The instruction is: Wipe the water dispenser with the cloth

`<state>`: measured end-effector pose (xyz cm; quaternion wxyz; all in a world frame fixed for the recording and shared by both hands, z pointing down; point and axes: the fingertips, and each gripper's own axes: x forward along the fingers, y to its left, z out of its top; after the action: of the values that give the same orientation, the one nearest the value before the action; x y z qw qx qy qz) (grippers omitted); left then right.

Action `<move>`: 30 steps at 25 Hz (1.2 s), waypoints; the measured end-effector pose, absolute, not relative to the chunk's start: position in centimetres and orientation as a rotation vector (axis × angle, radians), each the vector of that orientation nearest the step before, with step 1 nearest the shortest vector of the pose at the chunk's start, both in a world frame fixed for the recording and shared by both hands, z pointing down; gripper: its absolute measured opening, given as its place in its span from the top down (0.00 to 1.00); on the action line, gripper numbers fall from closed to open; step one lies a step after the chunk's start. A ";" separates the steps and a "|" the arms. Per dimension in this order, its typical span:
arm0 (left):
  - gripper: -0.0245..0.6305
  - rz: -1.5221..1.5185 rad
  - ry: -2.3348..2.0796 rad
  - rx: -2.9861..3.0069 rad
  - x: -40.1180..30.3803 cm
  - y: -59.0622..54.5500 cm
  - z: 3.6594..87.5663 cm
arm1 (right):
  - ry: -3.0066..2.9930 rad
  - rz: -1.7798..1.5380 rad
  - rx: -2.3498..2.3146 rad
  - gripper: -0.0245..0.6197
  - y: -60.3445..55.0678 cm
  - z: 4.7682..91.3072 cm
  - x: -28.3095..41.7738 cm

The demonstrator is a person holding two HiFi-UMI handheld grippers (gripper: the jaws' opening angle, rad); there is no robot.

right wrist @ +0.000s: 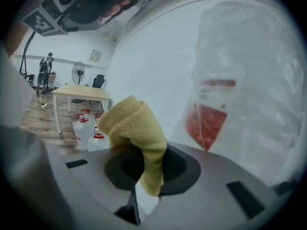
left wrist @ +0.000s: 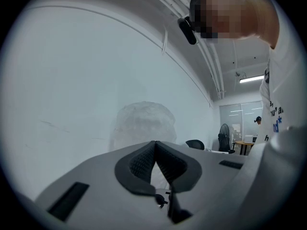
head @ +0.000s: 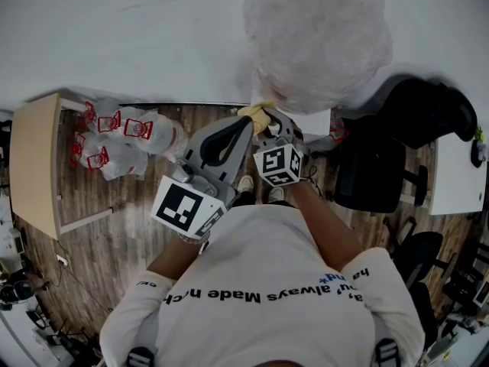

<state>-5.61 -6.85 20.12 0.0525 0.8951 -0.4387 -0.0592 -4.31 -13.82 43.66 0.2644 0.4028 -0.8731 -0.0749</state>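
Observation:
The water dispenser's bottle [head: 317,40], wrapped in cloudy plastic film, stands against the white wall straight ahead. In the right gripper view the wrapped bottle [right wrist: 244,80] fills the right side, and a red label [right wrist: 206,116] shows through the film. My right gripper [head: 267,125] is shut on a folded yellow cloth [head: 256,115], held just below and left of the bottle. The cloth [right wrist: 136,128] bulges above the right gripper [right wrist: 152,164], a short way off the plastic. My left gripper [head: 246,126] is shut on nothing, beside the right one. Beyond the left gripper [left wrist: 155,150] the bottle [left wrist: 144,123] shows faintly.
A wooden table [head: 34,159] stands at the left, with several water jugs [head: 126,136] with red handles on the floor beside it. A black office chair [head: 397,151] and a white desk [head: 454,174] are at the right. A person [right wrist: 46,63] and a fan [right wrist: 78,73] are far off.

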 end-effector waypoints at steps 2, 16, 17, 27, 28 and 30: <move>0.93 -0.184 -1.336 2.721 -5.9 -6.9 20.1 | -2.342 -0.205 1.081 0.86 -14.1 44.6 -4.6; 0.93 -0.180 -1.345 2.706 -6.8 -7.5 20.4 | -2.220 -0.149 1.095 0.86 -16.8 51.1 -4.6; 0.93 -0.181 -1.346 2.705 -6.9 -7.5 20.4 | -2.211 -0.150 1.099 0.86 -16.9 51.3 -4.5; 0.93 -0.182 -1.348 2.699 -7.3 -7.8 20.5 | -2.114 -0.141 1.106 0.86 -18.5 54.5 -4.3; 0.93 -0.182 -1.349 2.697 -7.3 -7.9 20.5 | -2.103 -0.138 1.104 0.86 -18.6 55.0 -4.1; 0.93 -0.181 -1.351 2.695 -7.2 -7.9 20.6 | -2.082 -0.127 1.102 0.86 -18.7 55.9 -3.8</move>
<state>-7.23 -7.94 20.65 0.0607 0.8908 -0.4464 -0.0598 -3.78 -18.67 55.89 0.3814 0.4318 -0.8159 -0.0499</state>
